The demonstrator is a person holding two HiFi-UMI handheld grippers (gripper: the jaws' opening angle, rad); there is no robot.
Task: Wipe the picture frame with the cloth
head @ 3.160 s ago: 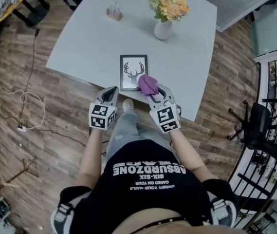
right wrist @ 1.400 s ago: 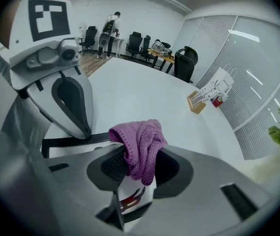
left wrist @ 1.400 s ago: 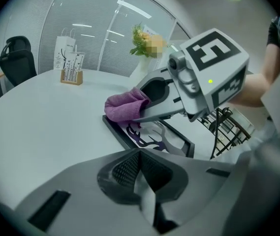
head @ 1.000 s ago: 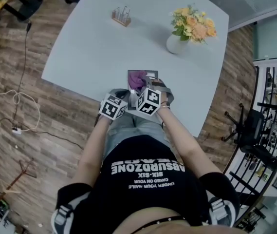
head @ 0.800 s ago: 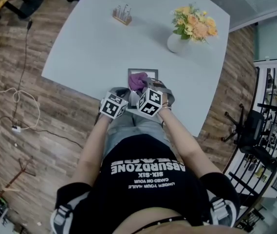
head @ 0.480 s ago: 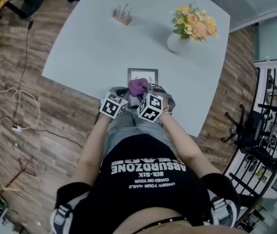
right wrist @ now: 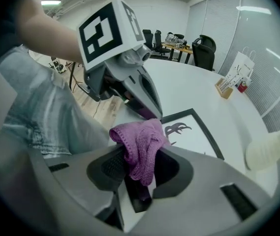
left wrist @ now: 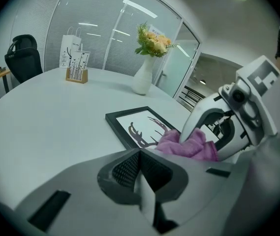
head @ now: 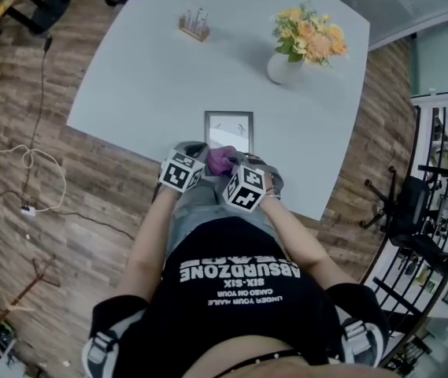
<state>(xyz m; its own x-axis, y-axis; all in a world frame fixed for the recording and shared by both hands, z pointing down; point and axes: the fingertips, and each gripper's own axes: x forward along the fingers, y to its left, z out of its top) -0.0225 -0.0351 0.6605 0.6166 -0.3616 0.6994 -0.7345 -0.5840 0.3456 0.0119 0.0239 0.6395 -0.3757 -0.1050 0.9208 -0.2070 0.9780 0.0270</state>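
The black picture frame (head: 228, 130) with an antler print lies flat on the pale table (head: 153, 77), close to its near edge. My right gripper (head: 229, 166) is shut on the purple cloth (head: 222, 159), which sits at the frame's near edge. In the right gripper view the cloth (right wrist: 140, 144) bunches out of the jaws, with the frame (right wrist: 195, 134) just beyond. My left gripper (head: 193, 152) is beside the frame's near left corner, its jaws shut with nothing between them. The left gripper view shows the frame (left wrist: 130, 127) and the cloth (left wrist: 189, 145) to the right.
A white vase of flowers (head: 283, 67) stands behind the frame to the right. A small wooden holder (head: 193, 24) is at the far left of the table. The table's near edge runs just under both grippers. An office chair (head: 401, 207) stands off to the right.
My right gripper has drawn the cloth back toward me, from the far part of the frame to its near edge. The print now shows uncovered. The left gripper has barely moved.
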